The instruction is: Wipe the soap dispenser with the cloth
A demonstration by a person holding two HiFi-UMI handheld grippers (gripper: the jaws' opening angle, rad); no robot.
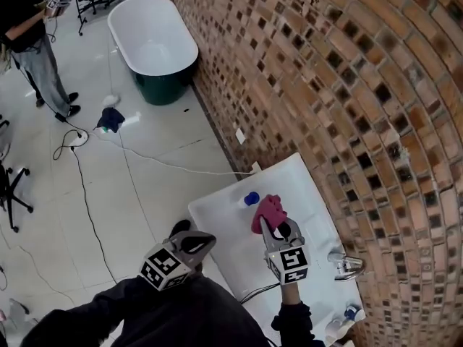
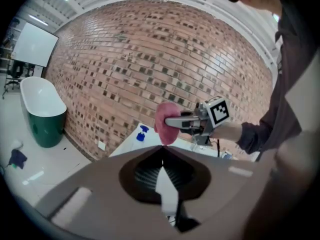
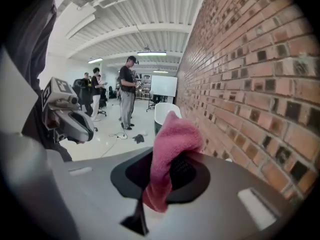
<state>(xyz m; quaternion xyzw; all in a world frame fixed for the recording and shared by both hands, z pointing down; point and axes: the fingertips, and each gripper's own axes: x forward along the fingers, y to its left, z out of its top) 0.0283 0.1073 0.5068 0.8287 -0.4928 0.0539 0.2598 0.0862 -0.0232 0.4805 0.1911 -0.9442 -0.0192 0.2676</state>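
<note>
While the left tongs (image 2: 161, 153) sit closed, empty, the right tongs (image 3: 167, 156) clamp a pink cloth (image 3: 176, 134).

**Pink cloth held up over the counter**

I see my right gripper (image 1: 275, 227) pinching a crumpled pink cloth (image 1: 268, 210) above the white rectangular countertop (image 1: 217, 219), just beside a small pale soap dispenser with a blue cap (image 1: 249, 199). My left gripper (image 1: 207, 241) hangs at the counter's near edge, apart from both. A chrome tap (image 1: 347, 265) stands by the brown brick wall (image 1: 325, 85).
</note>
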